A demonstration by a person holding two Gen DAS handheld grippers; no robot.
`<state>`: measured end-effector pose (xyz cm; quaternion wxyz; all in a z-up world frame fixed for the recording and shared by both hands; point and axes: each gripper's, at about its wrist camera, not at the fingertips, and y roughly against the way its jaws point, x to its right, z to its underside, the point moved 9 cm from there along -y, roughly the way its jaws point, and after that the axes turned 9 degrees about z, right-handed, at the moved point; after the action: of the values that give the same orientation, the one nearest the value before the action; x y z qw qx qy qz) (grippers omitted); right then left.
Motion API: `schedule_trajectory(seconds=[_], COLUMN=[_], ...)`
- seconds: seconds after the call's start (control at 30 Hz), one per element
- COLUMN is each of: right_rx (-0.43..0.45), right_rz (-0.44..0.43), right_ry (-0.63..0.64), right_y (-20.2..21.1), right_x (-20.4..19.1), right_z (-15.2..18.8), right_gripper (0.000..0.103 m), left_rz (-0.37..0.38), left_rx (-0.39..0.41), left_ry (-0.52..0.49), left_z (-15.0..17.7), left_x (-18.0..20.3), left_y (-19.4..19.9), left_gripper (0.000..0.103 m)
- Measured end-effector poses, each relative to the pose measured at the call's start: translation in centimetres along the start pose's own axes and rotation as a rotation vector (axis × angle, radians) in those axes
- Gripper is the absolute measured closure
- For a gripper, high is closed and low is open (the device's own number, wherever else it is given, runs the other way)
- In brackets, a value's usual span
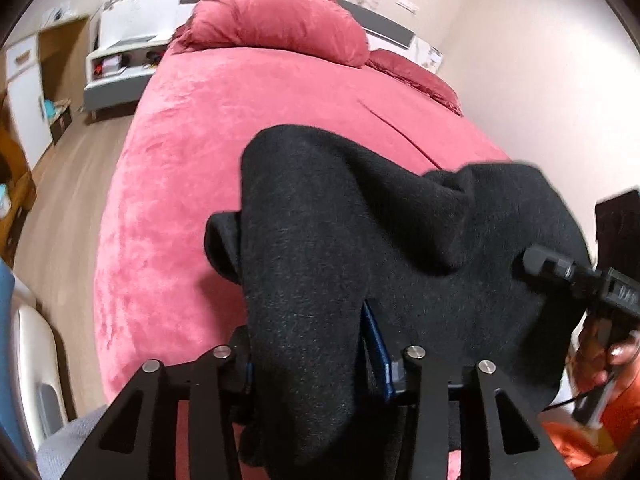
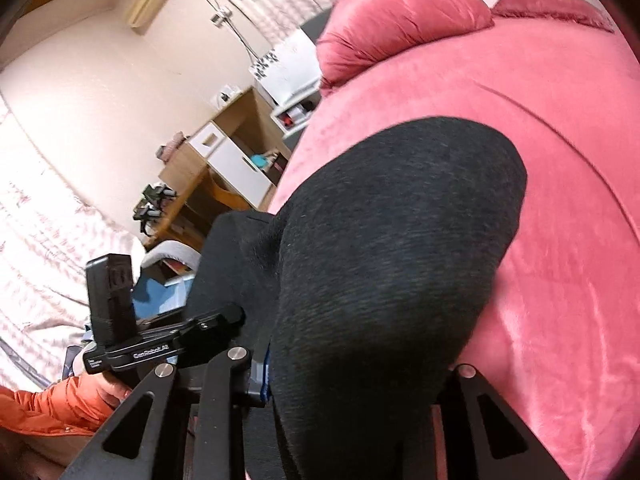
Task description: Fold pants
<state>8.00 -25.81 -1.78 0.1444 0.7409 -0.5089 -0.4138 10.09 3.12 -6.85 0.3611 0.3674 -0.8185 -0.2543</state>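
Observation:
The black pants (image 1: pixel 360 240) hang in a bunched bundle above the pink bed (image 1: pixel 192 140). My left gripper (image 1: pixel 308 364) is shut on one edge of the pants, and the cloth drapes over its fingers and hides the tips. My right gripper (image 2: pixel 352 380) is shut on the other edge of the pants (image 2: pixel 392 240), its fingers also buried in cloth. The right gripper shows in the left wrist view (image 1: pixel 556 268) at the right side of the bundle. The left gripper shows in the right wrist view (image 2: pixel 208 328) at the left.
A pink pillow (image 1: pixel 280 20) lies at the head of the bed. A white nightstand (image 1: pixel 120 68) and a wooden cabinet (image 2: pixel 228 152) stand left of the bed on a wood floor (image 1: pixel 68 200). An orange sleeve (image 2: pixel 44 412) is at the lower left.

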Motion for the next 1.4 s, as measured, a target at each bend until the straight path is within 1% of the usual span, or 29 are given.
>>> schedule_trajectory(seconds=[0.03,0.1,0.13,0.17,0.2,0.3,0.4,0.47,0.5,0.57,0.67,0.73,0.8,0.87,0.9,0.93,0.97,1.0,1.03,1.07,1.1,1.13,1.17,1.2,1.23,1.3,1.33,1.4], right_rx=[0.011,0.032,0.047,0.062,0.074,0.093,0.126,0.153,0.165,0.197,0.263,0.307,0.315,0.272,0.247,0.205,0.175,0.145,0.135,0.143,0.164,0.175,0.176,0.171,0.165,0.156,0.154,0.161], right_rz=[-0.002,-0.004,-0.002,0.003,0.009,0.034,0.08,0.08,0.088,0.126,0.133,0.16,0.191,0.219,0.236,0.271,0.296,0.314,0.312,0.289,0.269,0.278,0.287,0.295,0.318,0.382,0.429,0.506], right_ry=[0.001,0.003,0.008,0.02,0.034,0.083,0.112,0.086,0.087,0.119,0.141,0.142,0.107,0.02,-0.016,-0.062,-0.094,-0.136,-0.177,-0.217,-0.259,-0.275,-0.279,-0.269,-0.245,-0.191,-0.167,-0.156], right_y=[0.4,0.8,1.2,1.6,2.0,2.4,2.7,2.8,2.8,2.9,3.1,2.9,2.3,0.7,-0.1,-1.5,-2.4,-3.4,-3.9,-4.1,-3.9,-3.7,-3.7,-3.7,-3.6,-2.9,-2.3,-1.2], right_x=[-0.1,-0.2,-0.2,-0.1,0.1,0.7,2.4,3.9,4.4,5.8,7.9,10.2,12.6,16.8,18.5,20.9,22.6,24.5,25.8,26.8,27.5,27.8,28.0,28.0,27.8,27.5,27.5,27.6], right_z=[-0.6,-1.4,-1.9,-2.5,-2.8,-4.3,-6.4,-8.6,-9.5,-11.7,-14.7,-16.4,-17.4,-17.5,-17.2,-16.5,-15.8,-14.9,-14.2,-13.9,-13.7,-13.5,-13.4,-13.4,-13.4,-13.7,-13.7,-13.8], right_gripper=[0.073,0.073,0.073,0.073,0.073,0.073,0.073,0.073,0.074,0.074,0.074,0.074,0.074,0.073,0.071,0.07,0.068,0.063,0.06,0.055,0.046,0.041,0.036,0.036,0.036,0.035,0.035,0.035], left_rz=[0.003,0.019,0.041,0.065,0.074,0.055,0.06,0.069,0.067,0.055,0.033,0.008,-0.021,-0.066,-0.088,-0.095,-0.09,-0.089,-0.087,-0.08,-0.078,-0.078,-0.075,-0.064,-0.059,-0.065,-0.069,-0.089], left_rx=[-0.001,-0.002,0.005,0.011,0.022,0.022,0.015,0.016,0.02,0.031,0.049,0.04,0.019,-0.011,-0.025,-0.03,-0.033,-0.034,-0.03,-0.02,-0.014,-0.009,-0.007,-0.006,-0.009,-0.008,-0.005,0.014], left_ry=[-0.015,-0.034,-0.038,-0.041,-0.054,-0.107,-0.1,-0.092,-0.096,-0.116,-0.131,-0.144,-0.162,-0.187,-0.198,-0.204,-0.207,-0.205,-0.199,-0.192,-0.189,-0.185,-0.175,-0.155,-0.138,-0.122,-0.125,-0.143], left_z=[0.9,0.2,-0.3,-0.6,-1.3,-2.7,-3.8,-5.2,-5.7,-8.0,-10.2,-11.4,-11.8,-11.7,-11.5,-11.2,-10.8,-10.5,-10.3,-9.9,-9.7,-9.5,-9.3,-9.1,-10.0,-9.5,-9.3,-8.9], left_x=[0.1,1.3,2.1,2.5,3.4,5.0,5.8,6.3,6.6,7.1,8.4,8.4,8.0,7.5,7.1,6.7,6.5,6.3,6.3,6.1,6.1,5.9,5.9,5.8,5.5,5.6,5.5,5.8], left_y=[-0.2,-0.9,-1.2,-1.4,-1.7,-3.4,-5.5,-6.9,-7.4,-8.7,-10.1,-11.9,-13.5,-15.3,-16.1,-16.4,-16.8,-17.0,-17.2,-17.1,-17.0,-17.1,-17.0,-17.0,-17.5,-16.8,-16.4,-15.3], left_gripper=[0.061,0.063,0.069,0.07,0.07,0.07,0.07,0.071,0.071,0.072,0.072,0.071,0.07,0.065,0.06,0.053,0.048,0.039,0.036,0.035,0.032,0.03,0.03,0.03,0.03,0.03,0.03,0.03])
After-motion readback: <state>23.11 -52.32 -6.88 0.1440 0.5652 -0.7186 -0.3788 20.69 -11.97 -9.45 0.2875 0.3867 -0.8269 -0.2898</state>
